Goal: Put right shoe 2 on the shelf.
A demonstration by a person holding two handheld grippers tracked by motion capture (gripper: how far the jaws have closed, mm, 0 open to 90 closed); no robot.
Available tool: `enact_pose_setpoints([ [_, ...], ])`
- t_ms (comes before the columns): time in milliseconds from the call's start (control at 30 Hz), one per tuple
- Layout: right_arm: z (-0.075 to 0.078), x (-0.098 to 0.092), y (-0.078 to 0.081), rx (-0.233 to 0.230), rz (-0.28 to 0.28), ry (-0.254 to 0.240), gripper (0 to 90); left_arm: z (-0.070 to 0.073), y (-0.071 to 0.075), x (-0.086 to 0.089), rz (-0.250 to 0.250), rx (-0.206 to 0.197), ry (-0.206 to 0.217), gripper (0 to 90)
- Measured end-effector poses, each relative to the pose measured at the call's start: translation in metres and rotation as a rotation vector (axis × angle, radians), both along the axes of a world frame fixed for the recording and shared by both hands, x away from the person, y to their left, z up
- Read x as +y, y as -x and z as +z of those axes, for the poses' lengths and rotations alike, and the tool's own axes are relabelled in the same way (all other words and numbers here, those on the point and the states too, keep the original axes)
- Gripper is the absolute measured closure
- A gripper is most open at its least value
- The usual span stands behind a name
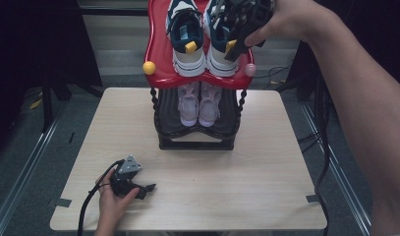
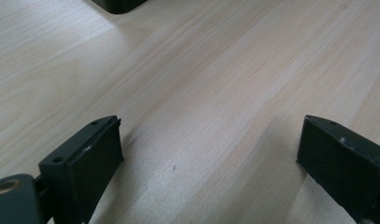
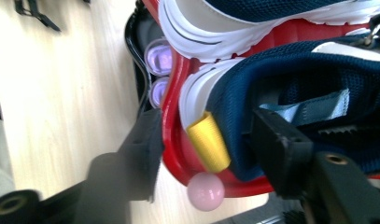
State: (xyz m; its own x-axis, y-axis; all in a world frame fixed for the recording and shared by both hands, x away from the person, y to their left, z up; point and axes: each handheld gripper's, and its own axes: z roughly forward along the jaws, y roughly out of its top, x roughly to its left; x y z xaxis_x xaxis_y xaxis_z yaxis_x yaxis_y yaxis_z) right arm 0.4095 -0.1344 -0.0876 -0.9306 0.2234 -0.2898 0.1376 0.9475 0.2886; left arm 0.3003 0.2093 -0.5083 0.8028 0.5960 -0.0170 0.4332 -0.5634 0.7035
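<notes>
While the left gripper (image 1: 147, 188) rests low on the pale wooden table (image 1: 266, 196), its jaws stand spread wide with nothing but bare wood grain between them, as the left gripper view shows. A hand (image 1: 111, 201) holds it near the table's front edge, and a black cable (image 1: 89, 201) trails away behind the jaws. Well ahead of those jaws stands a two-tier shoe rack (image 1: 197, 142), its dark base touching the table. On the rack's lower black shelf (image 1: 165, 123), a pair of pale pink shoes (image 1: 199, 102) sits side by side. Above them, the red top tray (image 1: 156, 44) carries a pair of navy and white sneakers: the left sneaker (image 1: 185, 37) lies apart from either gripper, while the right sneaker (image 1: 218, 46) is at the right gripper (image 1: 239, 42). A yellow ball (image 1: 148, 68) and a pink ball (image 1: 250, 69) cap the tray's front corners. In the right gripper view the right gripper's jaws are parted around the sneaker's heel: one jaw is outside the tray's red rim, the other inside the navy collar, beside the yellow heel tab (image 3: 208, 142). Neither pad visibly presses the shoe. The pink ball hangs just between and below the jaws. The sneaker sits on the tray.
</notes>
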Motion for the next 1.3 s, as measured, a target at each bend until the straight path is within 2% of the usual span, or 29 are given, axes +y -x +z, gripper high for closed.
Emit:
enact_pose_setpoints([
  [300,0.007,-0.015,0.011,0.028,-0.049,-0.065,28.7,0.000,0.000,0.000,0.000,-0.001,0.000,6.1],
  [500,0.013,-0.024,0.013,0.048,-0.087,-0.075,28.0,0.000,0.000,0.000,0.001,-0.001,0.000,5.9],
  [567,0.014,-0.027,0.016,0.042,-0.084,-0.083,32.3,0.000,0.000,0.000,0.001,0.000,0.001,5.8],
  [667,0.010,-0.028,0.017,0.002,-0.065,-0.047,34.3,0.000,0.000,0.000,0.001,0.000,0.000,5.8],
  [700,0.009,-0.027,0.017,0.003,-0.066,-0.047,35.1,0.000,0.000,0.000,0.001,0.000,0.000,5.8],
  [833,0.006,-0.022,0.012,-0.026,-0.058,-0.058,37.5,0.000,0.000,0.000,0.002,0.000,0.000,5.8],
  [900,0.003,-0.019,0.009,-0.038,-0.067,-0.045,39.1,0.000,0.000,0.000,0.009,0.000,0.009,5.7],
  [933,0.002,-0.019,0.007,-0.039,-0.059,-0.036,40.2,0.000,0.000,0.000,0.000,-0.001,-0.003,5.7],
  [1033,0.003,-0.018,0.003,-0.056,-0.058,-0.046,48.1,0.000,0.000,0.000,0.001,0.002,0.001,5.5],
  [1133,0.001,-0.015,0.000,-0.077,-0.050,-0.021,54.6,0.000,0.000,0.000,0.001,0.001,0.001,5.5],
  [1300,-0.002,-0.009,-0.002,-0.084,-0.016,-0.027,68.8,0.000,0.000,0.000,0.002,0.001,0.001,5.5],
])
